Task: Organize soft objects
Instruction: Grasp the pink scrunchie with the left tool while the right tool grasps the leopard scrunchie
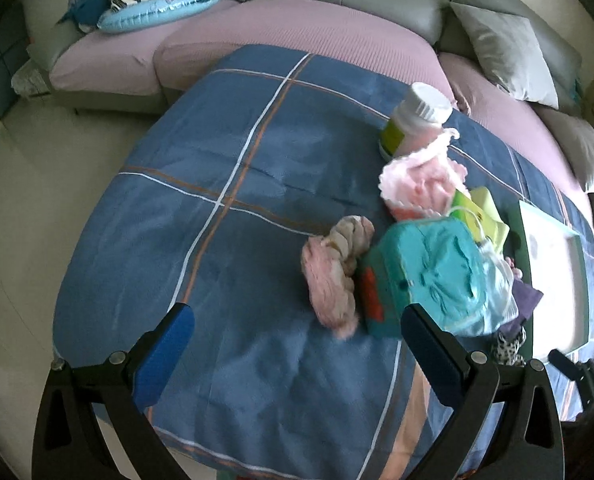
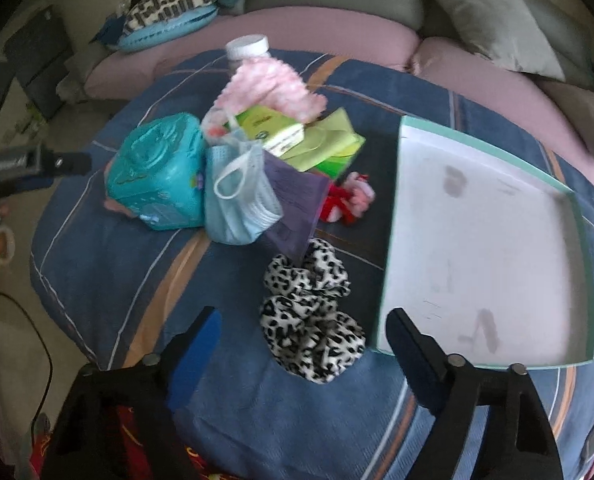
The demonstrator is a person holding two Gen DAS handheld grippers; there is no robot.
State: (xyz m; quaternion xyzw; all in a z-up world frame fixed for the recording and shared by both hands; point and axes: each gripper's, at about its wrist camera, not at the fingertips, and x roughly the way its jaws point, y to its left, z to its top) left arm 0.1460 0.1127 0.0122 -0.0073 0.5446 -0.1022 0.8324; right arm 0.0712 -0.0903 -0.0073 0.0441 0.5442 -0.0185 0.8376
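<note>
Leopard scrunchie point(image 2: 311, 316) lies just beside the tray's point(image 2: 393, 240) near edge.

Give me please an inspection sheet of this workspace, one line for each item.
Surface: blue plaid cloth, wrinkled.
Job's things: leopard scrunchie, pink scrunchie, fluffy pink cloth, face mask; white tray holds nothing.
Clutter: teal pack, green tissue packet, white-capped bottle.
Grippers: left gripper and right gripper open, nothing between them.
Cables: black cable on floor.
Surroundings: sofa, cushions.
</note>
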